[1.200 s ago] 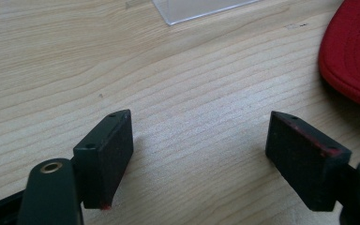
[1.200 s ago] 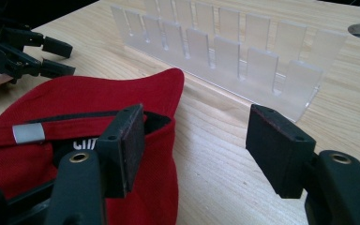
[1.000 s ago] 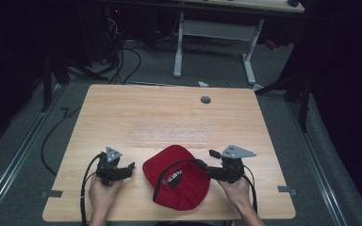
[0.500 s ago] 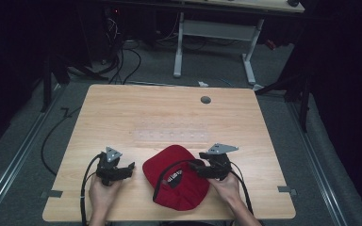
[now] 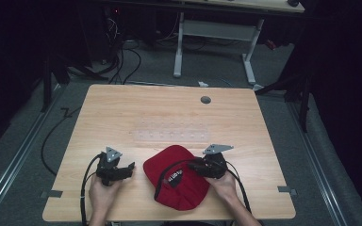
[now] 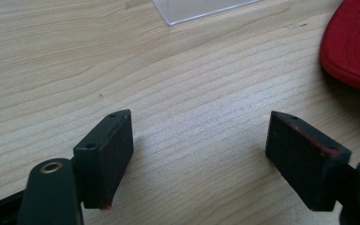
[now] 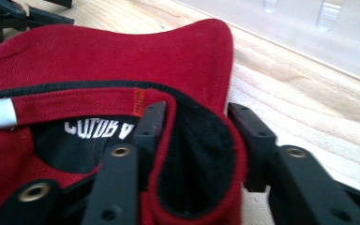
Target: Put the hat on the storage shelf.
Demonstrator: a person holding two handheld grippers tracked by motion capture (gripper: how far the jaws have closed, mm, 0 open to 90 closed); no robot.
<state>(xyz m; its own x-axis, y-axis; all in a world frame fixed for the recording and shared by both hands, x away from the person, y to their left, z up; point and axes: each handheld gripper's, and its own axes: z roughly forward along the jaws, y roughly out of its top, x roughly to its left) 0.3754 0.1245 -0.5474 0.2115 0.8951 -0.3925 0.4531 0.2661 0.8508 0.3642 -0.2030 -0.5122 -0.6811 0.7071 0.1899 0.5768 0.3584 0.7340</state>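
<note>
Right gripper view: right hand-held gripper pinches red cap, label perhaps "CUTUB".

A red fabric baseball cap lies on the near part of the light wooden table, between the person's two hands. It rests on its side, its opening turned partly up — the black lining and a label with white lettering show inside. A red adjuster strap with a silver metal end crosses the back opening. The rim is edged in black. In the right gripper view the cap's rear edge stands folded up between two black jaws — one inside, one outside.
</note>
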